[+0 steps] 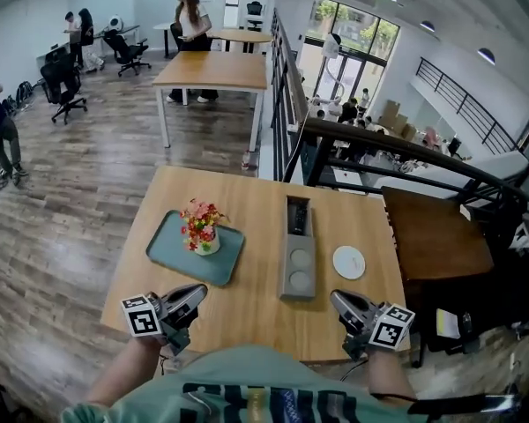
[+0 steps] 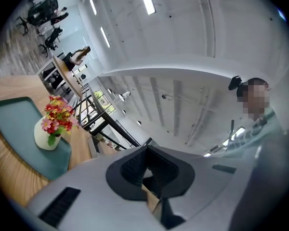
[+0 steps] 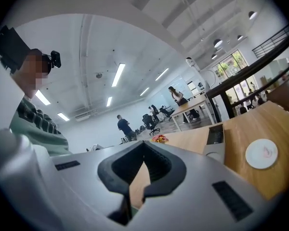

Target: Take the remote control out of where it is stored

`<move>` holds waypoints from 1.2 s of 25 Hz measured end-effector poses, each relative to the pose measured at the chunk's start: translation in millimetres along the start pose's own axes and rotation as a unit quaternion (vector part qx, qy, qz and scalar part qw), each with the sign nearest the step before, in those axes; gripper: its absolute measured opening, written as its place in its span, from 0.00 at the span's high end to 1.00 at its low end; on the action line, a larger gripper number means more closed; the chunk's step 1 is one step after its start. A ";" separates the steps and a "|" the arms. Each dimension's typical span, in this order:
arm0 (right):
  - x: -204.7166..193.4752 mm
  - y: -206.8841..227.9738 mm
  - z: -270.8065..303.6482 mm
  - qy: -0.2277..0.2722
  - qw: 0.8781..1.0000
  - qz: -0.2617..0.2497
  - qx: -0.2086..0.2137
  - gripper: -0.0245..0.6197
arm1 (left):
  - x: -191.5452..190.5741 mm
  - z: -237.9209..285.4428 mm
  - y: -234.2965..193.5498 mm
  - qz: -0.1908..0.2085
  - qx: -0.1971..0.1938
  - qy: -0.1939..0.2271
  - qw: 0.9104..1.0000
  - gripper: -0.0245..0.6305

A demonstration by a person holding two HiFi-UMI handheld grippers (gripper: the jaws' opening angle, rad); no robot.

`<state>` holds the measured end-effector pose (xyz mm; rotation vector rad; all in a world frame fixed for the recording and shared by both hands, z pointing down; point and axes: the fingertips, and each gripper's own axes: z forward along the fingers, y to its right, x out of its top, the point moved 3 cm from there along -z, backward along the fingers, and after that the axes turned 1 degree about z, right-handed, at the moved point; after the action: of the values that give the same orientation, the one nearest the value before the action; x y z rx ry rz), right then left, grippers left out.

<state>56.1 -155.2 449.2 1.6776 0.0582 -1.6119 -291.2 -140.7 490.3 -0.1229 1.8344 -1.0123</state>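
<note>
The dark remote control (image 1: 297, 218) lies in the far compartment of a grey holder (image 1: 297, 276) at the middle of the wooden table (image 1: 256, 203). In the right gripper view the holder (image 3: 213, 153) and the remote (image 3: 216, 134) show to the right of the jaws. My left gripper (image 1: 198, 291) hovers over the table's near left edge, shut and empty. My right gripper (image 1: 336, 297) is at the near right edge, a little short of the holder, with its jaws together and nothing between them. Both point toward the far side of the table.
A teal tray (image 1: 172, 247) with a small vase of flowers (image 1: 202, 227) sits left of the holder. A white round coaster (image 1: 348, 262) lies to the holder's right. A dark side table (image 1: 432, 236) and a railing (image 1: 397, 148) stand on the right; several people are far back.
</note>
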 end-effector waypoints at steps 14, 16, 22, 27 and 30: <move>68.2 160.0 -5.8 -0.027 0.994 -0.014 0.106 0.95 | -18.6 150.9 6.0 0.004 0.115 0.019 0.993 0.96; 63.2 165.3 -1.9 -0.027 0.994 -0.005 0.101 0.95 | -18.9 150.3 -2.1 0.000 0.125 0.008 0.992 0.96; 55.7 159.8 14.2 -0.016 0.998 0.006 0.056 0.95 | -16.3 152.7 -47.2 -0.022 0.142 -0.050 0.988 0.96; 42.5 152.0 19.1 -0.021 0.999 0.016 0.030 0.95 | -0.3 183.9 -85.3 -0.010 0.137 -0.102 0.985 0.96; 43.9 159.6 8.4 -0.023 0.999 0.020 0.019 0.95 | -0.4 219.6 -94.3 0.012 0.136 -0.141 0.981 0.96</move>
<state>142.7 -290.1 491.5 1.6597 -0.0281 -1.6306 -147.9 -329.4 521.3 -0.0738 1.4250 -1.1567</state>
